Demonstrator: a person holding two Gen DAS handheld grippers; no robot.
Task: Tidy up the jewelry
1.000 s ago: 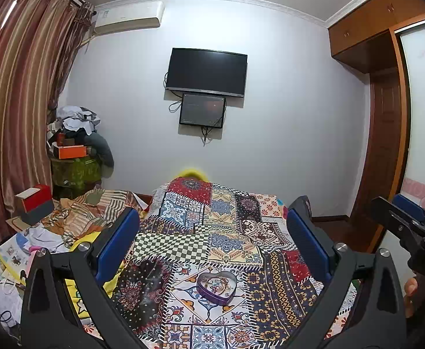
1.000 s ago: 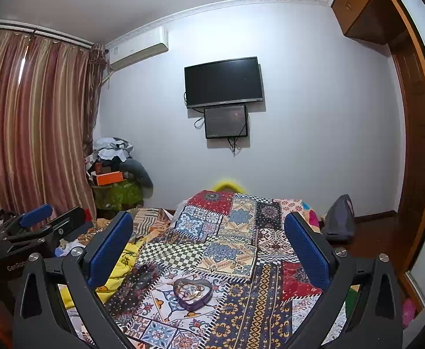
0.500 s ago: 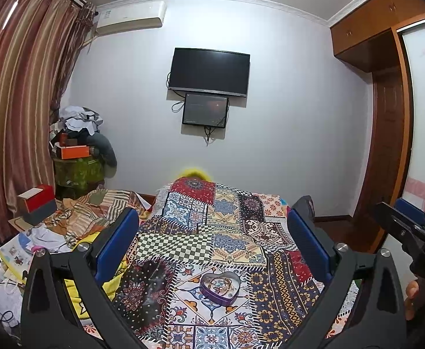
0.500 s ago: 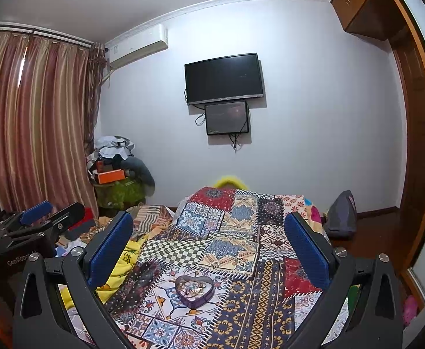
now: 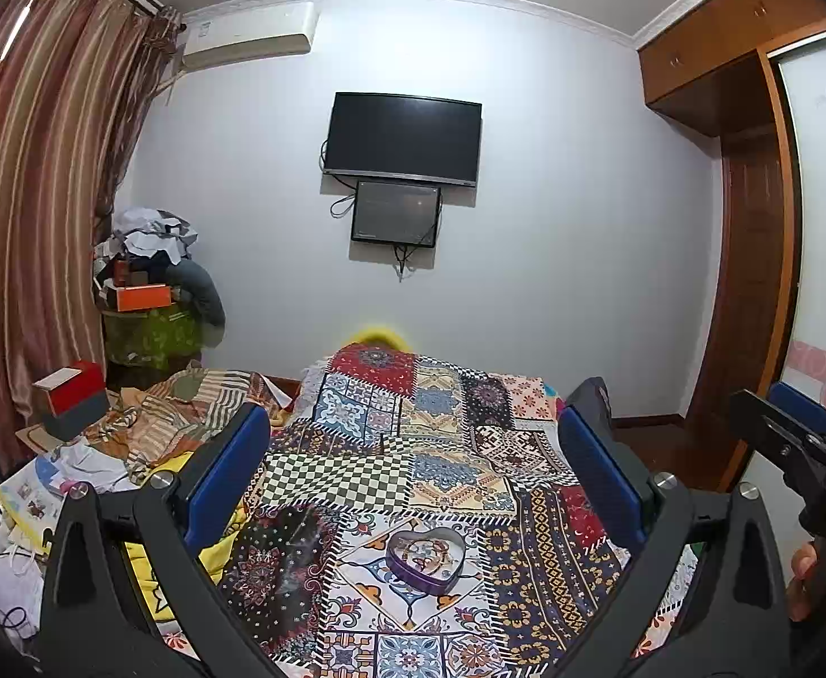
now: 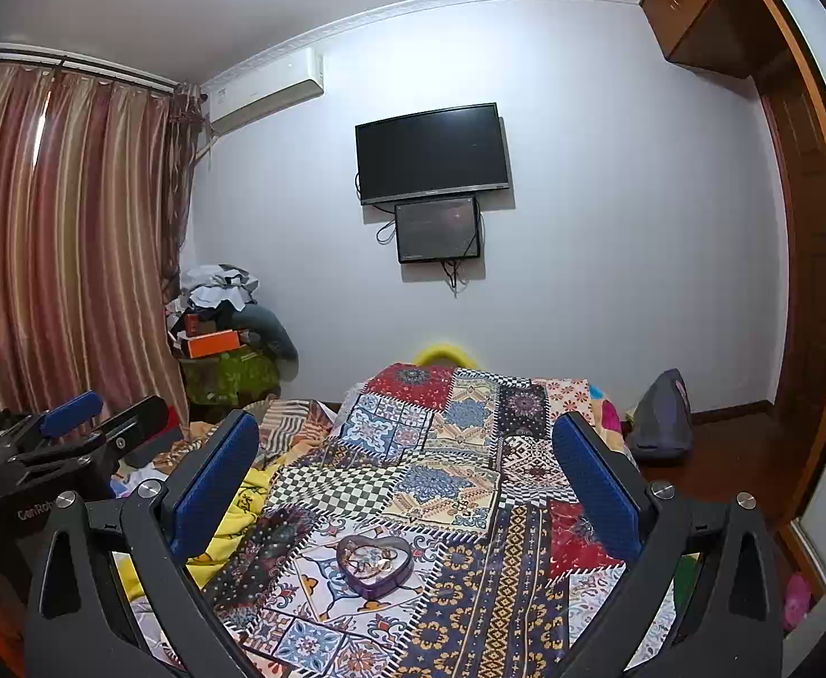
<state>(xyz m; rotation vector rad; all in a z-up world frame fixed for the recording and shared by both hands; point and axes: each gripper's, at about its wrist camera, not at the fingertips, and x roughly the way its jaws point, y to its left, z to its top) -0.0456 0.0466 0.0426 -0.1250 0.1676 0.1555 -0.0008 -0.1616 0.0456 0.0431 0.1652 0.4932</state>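
Note:
A purple heart-shaped tin (image 5: 425,558) lies open on the patchwork bedspread (image 5: 413,452), with small jewelry pieces inside; the same tin (image 6: 374,564) shows in the right wrist view. My left gripper (image 5: 413,472) hovers above and short of the tin, open, nothing between its blue pads. My right gripper (image 6: 404,469) is also open and empty, held at a similar height over the bed. Each gripper appears at the edge of the other's view: the right one (image 5: 797,440) to the right, the left one (image 6: 79,429) to the left.
A cluttered pile of cloth, papers and a red box (image 5: 71,395) lies left of the bed. A stacked corner shelf with an orange box (image 5: 142,296) stands by the curtain. A grey bag (image 6: 659,424) rests on the floor at right, near a wooden door (image 5: 752,294).
Both views have shifted slightly; the heart tin sits a little higher and closer to centre in each frame. Both grippers stay open and empty.

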